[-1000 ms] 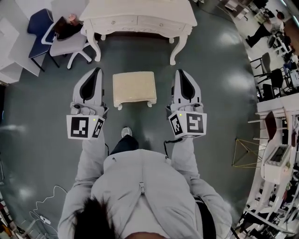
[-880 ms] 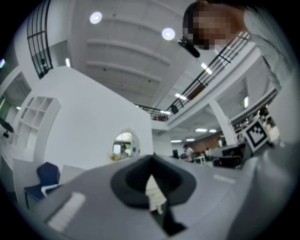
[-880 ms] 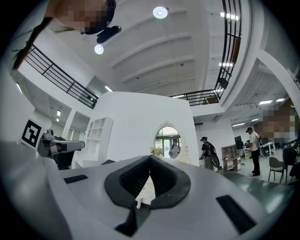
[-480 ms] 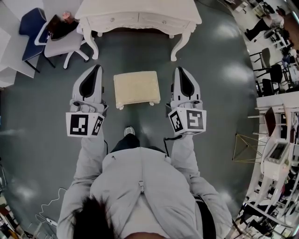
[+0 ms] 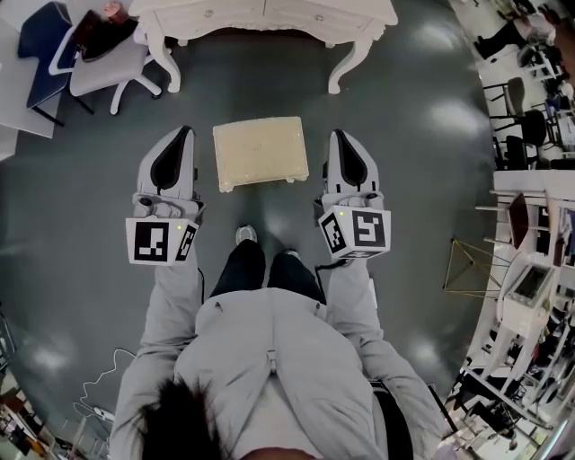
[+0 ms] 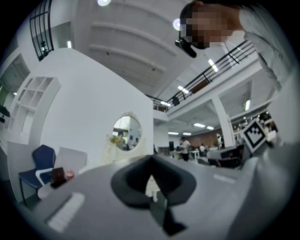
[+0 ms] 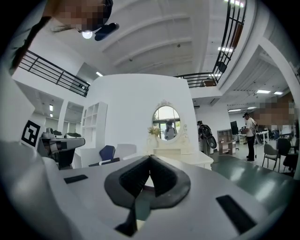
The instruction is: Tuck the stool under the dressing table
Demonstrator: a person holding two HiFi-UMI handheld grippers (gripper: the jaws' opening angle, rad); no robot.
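Observation:
A small cream stool (image 5: 260,152) stands on the grey floor, a stretch short of the white dressing table (image 5: 269,13) at the top of the head view. My left gripper (image 5: 175,135) hangs just left of the stool and my right gripper (image 5: 343,139) just right of it. Both are shut and hold nothing, and neither touches the stool. In the left gripper view the shut left gripper (image 6: 151,158) points at the dressing table (image 6: 151,186) and its round mirror (image 6: 127,133). The right gripper (image 7: 150,159) faces the same dressing table (image 7: 176,154) and oval mirror (image 7: 166,123).
A grey office chair (image 5: 103,67) and a blue chair (image 5: 43,40) stand left of the dressing table. Desks, chairs and a gold wire frame (image 5: 467,274) line the right side. A person (image 5: 503,36) is at the far right. My feet (image 5: 244,235) are just behind the stool.
I have stepped forward and both grippers have sunk and come alongside the stool. The dressing table has slid toward the top of the head view. Both grippers stayed shut.

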